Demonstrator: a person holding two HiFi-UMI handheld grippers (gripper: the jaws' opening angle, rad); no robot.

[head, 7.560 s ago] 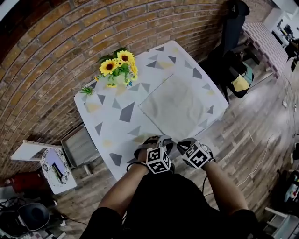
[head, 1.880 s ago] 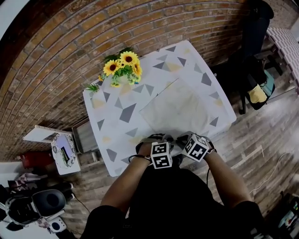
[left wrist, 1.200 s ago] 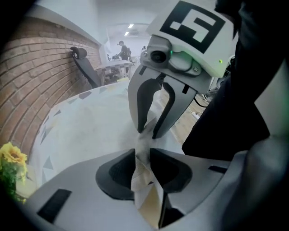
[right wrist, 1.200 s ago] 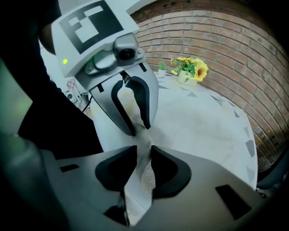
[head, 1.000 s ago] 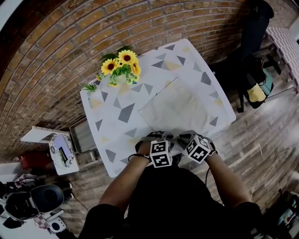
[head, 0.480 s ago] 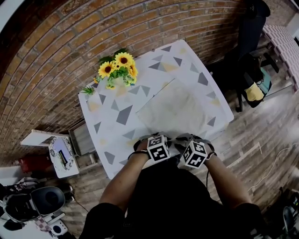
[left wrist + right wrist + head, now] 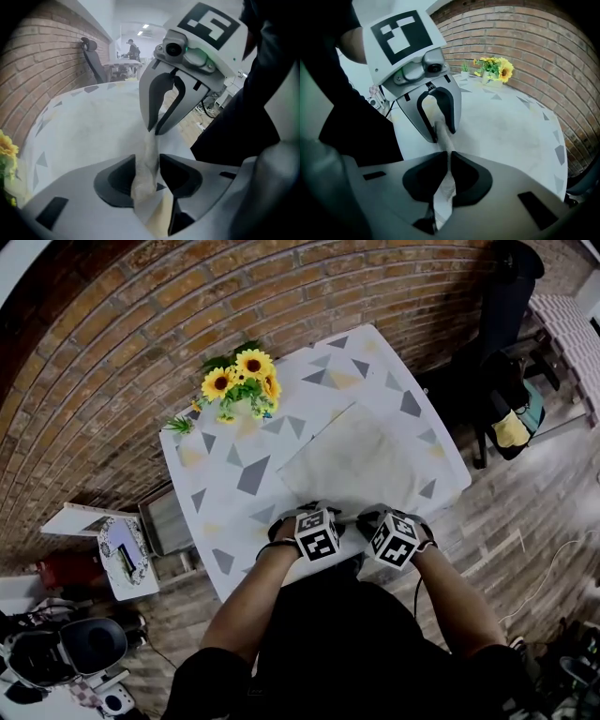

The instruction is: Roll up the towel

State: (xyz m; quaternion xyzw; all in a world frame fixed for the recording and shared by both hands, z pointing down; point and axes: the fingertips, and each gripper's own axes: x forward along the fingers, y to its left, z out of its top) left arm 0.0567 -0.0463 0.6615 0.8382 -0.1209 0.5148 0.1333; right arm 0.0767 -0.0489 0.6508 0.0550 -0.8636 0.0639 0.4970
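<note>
A pale towel (image 7: 361,460) lies flat on the patterned table (image 7: 234,479), and its near edge is bunched into a thin fold. Both grippers are side by side at that near edge. My left gripper (image 7: 300,515) (image 7: 147,164) has the bunched fold (image 7: 145,168) between its pads; its jaws have just been opening and stand apart around it. My right gripper (image 7: 377,516) (image 7: 449,159) has just been closing, and its jaws pinch a thin strip of the towel (image 7: 443,192). The fold runs taut from one gripper to the other.
A vase of sunflowers (image 7: 242,379) stands at the table's far left corner by the brick wall. A dark chair with bags (image 7: 511,409) is to the right. A small shelf and a tray (image 7: 122,549) sit on the floor at left. The table's near edge is under the grippers.
Both grippers stay at the towel's near edge. Their marker cubes have rolled slightly since half a second ago, and the right one sits a little closer to the towel.
</note>
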